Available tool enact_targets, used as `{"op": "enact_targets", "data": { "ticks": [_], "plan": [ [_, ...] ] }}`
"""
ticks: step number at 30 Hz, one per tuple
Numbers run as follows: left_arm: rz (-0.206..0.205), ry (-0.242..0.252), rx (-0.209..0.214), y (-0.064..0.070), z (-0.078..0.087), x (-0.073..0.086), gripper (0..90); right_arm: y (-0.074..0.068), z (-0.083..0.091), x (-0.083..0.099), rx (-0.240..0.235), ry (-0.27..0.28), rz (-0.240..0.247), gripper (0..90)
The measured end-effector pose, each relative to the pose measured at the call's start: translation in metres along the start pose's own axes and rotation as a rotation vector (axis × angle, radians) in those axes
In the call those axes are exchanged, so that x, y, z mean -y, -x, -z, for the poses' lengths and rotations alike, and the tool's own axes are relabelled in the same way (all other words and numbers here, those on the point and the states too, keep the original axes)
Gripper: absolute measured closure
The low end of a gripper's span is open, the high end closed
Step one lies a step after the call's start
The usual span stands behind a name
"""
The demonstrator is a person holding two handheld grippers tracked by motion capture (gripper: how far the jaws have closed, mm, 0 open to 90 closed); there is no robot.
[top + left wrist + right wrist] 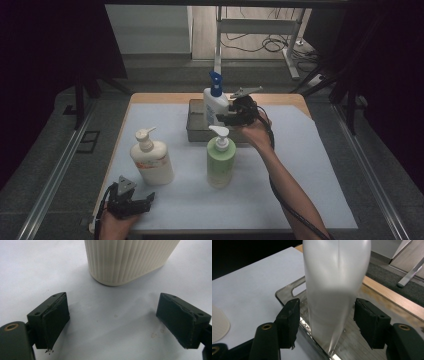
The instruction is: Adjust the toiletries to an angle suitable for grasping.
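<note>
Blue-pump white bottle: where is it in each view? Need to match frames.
High view: white bottle with the blue pump stands upper centre, in the metal tray, right gripper beside it.
Left gripper view: not in it; the ribbed cream bottle stands there.
Right gripper view: centre, blurred, between the open jaws, apart from both.
Shared landmark: the tray.

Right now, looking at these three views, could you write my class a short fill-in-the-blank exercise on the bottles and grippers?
1. The spray bottle with the blue nozzle stands in the metal ____.
2. The green pump bottle stands ____ the tray.
3. The right gripper has the ____ bottle between its open fingers.
4. The left gripper is ____, holding nothing.

Missing words: tray; outside; spray; open
</note>
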State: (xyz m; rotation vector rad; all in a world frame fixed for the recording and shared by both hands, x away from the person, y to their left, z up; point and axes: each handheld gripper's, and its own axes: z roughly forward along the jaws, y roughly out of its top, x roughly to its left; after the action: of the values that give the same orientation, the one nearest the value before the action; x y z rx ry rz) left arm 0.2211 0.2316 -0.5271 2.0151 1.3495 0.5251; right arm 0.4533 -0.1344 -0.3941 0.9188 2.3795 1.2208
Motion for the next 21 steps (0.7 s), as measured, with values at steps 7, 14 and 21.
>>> {"op": "enact_targets", "data": {
  "ticks": [7,14,21],
  "plan": [
    [0.0,0.0,0.0,0.0,0.0,0.0,10.7,0.007,0.012,0.017,-0.003,-0.003,-0.025,48.7],
    [0.001,-0.001,-0.001,0.0,0.0,0.0,10.7,0.018,0.018,0.028,0.012,-0.001,-0.105,70.4],
    [-0.001,-0.001,-0.002,0.0,0.0,0.0,10.8,0.02,0.006,0.03,0.049,-0.038,-0.093,89.3]
  ]
}}
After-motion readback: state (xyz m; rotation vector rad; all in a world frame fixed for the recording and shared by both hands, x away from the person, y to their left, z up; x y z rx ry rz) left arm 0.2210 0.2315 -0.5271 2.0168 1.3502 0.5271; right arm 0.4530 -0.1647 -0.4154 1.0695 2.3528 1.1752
